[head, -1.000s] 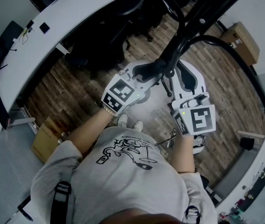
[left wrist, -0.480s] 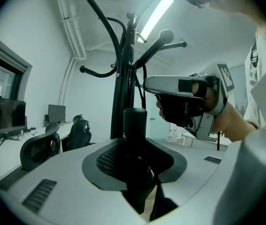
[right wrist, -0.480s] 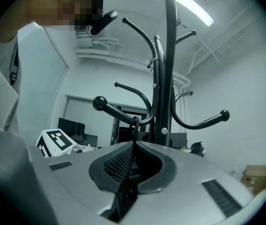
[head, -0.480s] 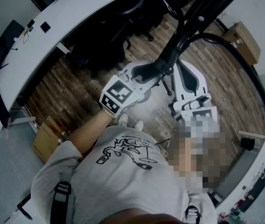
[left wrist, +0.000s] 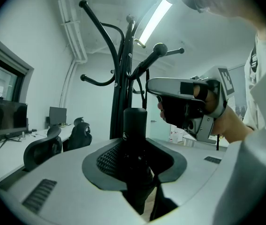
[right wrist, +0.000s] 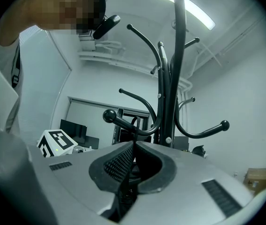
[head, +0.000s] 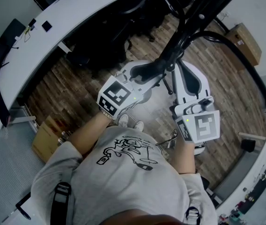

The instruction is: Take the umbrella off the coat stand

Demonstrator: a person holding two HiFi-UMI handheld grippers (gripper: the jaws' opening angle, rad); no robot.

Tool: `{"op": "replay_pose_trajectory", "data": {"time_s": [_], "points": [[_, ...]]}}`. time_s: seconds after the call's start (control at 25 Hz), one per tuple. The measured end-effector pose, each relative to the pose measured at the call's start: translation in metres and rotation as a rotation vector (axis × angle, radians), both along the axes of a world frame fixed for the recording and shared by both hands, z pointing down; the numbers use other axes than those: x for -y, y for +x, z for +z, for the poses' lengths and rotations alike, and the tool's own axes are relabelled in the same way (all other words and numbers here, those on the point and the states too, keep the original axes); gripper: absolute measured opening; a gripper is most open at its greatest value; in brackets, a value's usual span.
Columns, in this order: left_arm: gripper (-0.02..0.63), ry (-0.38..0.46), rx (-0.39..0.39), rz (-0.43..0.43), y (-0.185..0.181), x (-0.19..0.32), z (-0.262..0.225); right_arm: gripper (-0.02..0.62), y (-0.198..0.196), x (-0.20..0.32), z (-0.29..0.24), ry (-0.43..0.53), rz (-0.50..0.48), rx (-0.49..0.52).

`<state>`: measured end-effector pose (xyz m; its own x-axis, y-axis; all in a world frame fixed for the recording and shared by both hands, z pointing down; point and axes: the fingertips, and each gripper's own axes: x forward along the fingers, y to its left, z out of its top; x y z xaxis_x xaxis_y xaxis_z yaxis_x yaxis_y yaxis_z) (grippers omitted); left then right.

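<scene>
A folded black umbrella (head: 148,69) lies across my left gripper (head: 140,78), which is shut on its thick round body (left wrist: 135,135). The black coat stand (head: 194,22) rises just beyond it, its knobbed hooks (left wrist: 160,48) spreading overhead. My right gripper (head: 182,71) sits to the right of the umbrella's end, close to the pole (right wrist: 177,69). In the right gripper view its jaws (right wrist: 130,156) are shut on a thin black strap (right wrist: 136,124) that runs up to a knobbed hook (right wrist: 109,116). The right gripper (left wrist: 184,100) also shows in the left gripper view.
A curved white desk (head: 67,22) with black office chairs (head: 100,36) stands at the left and back. Cardboard boxes sit on the wood floor at the lower left (head: 46,137) and upper right (head: 240,39). A long curved stand arm (head: 245,64) sweeps to my right.
Both grippers have shifted slightly with the umbrella, the left marker cube a little leftward and the right one a little lower right. Both grips look unchanged.
</scene>
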<state>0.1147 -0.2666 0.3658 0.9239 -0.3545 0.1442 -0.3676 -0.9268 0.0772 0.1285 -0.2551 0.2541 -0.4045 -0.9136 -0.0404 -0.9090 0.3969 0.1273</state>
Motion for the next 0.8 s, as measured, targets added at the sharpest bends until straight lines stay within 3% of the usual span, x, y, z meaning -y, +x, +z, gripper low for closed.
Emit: {"op": "replay_pose_trajectory", "data": {"time_s": [0.8], "points": [[0.164, 0.006, -0.030, -0.006, -0.013, -0.010, -0.017, 0.021, -0.017, -0.014, -0.017, 0.028, -0.035, -0.014]]}}
